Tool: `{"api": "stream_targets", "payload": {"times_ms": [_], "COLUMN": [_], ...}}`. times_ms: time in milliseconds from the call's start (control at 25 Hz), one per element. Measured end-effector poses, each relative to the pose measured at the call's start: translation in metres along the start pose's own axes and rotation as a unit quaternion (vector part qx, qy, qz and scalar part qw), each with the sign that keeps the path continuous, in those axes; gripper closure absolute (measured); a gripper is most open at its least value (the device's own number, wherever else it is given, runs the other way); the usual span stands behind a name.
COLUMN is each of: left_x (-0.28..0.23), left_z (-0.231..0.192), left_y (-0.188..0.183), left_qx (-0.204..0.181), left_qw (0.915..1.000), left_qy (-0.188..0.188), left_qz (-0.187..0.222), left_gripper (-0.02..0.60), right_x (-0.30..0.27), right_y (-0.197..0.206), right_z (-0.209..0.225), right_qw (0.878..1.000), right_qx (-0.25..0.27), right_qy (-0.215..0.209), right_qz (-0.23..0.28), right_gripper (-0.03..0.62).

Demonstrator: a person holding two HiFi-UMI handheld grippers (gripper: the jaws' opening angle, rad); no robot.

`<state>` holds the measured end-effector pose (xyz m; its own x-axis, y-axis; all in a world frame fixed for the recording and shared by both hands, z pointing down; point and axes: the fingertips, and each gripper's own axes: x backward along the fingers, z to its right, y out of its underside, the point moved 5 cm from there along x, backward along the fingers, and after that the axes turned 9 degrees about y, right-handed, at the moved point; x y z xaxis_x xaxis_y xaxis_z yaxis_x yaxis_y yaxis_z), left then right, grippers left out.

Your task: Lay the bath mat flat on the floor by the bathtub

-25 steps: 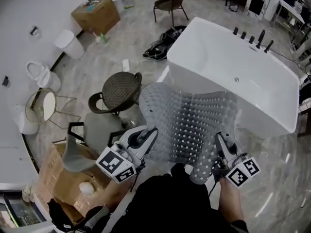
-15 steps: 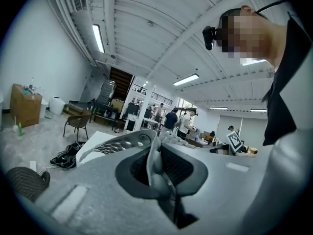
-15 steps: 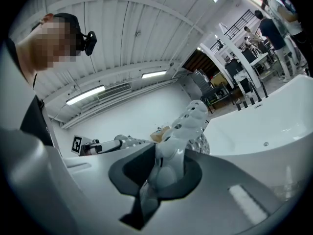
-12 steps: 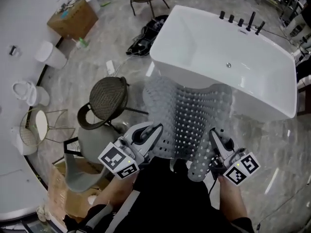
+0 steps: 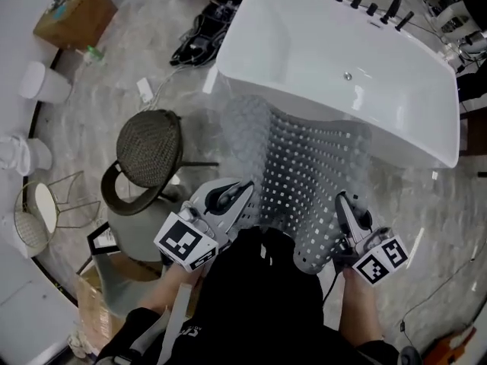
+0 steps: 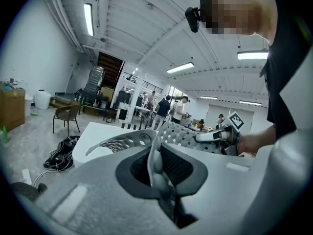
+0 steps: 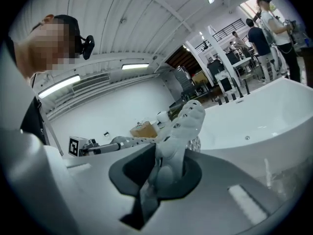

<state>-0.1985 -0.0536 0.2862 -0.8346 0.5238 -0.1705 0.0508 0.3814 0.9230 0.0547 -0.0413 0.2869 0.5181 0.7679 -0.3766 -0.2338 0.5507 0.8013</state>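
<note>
Beside the bathtub (image 5: 335, 59), the head view shows the bath mat (image 5: 304, 166) stretched above the floor between the left gripper (image 5: 247, 192) and right gripper (image 5: 342, 204), probably to land flat. Left gripper view: jaws, just closing, pinch its edge. Right gripper view: the same.

The bath mat (image 5: 304, 166) is showing translucent grey, with a grid of small holes and bumps. The bathtub (image 5: 327, 59) is reading white, its taps (image 5: 373, 7) black. The floor (image 5: 114, 90) is showing grey marbled veining. The stool (image 5: 150, 137) seat is showing a dark brown weave. The left gripper (image 5: 245, 190) and right gripper (image 5: 342, 201) are carrying black-and-white square markers on light grey bodies.
</note>
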Motion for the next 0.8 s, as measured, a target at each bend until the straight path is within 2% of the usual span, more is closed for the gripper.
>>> {"api": "stream_targets", "payload": {"times_ms": [160,320,640,800], "left_x": [-0.005,-0.021,-0.056,-0.079], "left_z": [-0.028,-0.054,-0.119,-0.15], "left_y": [0.033,0.082,0.198,0.254], "left_qx": [0.019,0.056,0.108,0.121], "left_qw": [0.9994,0.9975,0.9887,0.9858], "left_qy": [-0.009,-0.005,-0.029,-0.041], "left_qz": [-0.027,-0.043,-0.1,-0.11], "left_gripper": [0.56,0.561,0.561,0.563], "right_x": [-0.027,-0.063,-0.124,-0.156], "right_y": [0.025,0.062,0.177,0.234], "right_z": [0.025,0.053,0.13,0.174], "right_qw": [1.0,0.999,0.993,0.99], "right_qx": [-0.013,-0.024,-0.059,-0.07], "right_qy": [0.016,0.009,0.029,0.04], "right_qz": [-0.022,-0.047,-0.1,-0.119], "right_gripper": [0.571,0.572,0.572,0.574]}}
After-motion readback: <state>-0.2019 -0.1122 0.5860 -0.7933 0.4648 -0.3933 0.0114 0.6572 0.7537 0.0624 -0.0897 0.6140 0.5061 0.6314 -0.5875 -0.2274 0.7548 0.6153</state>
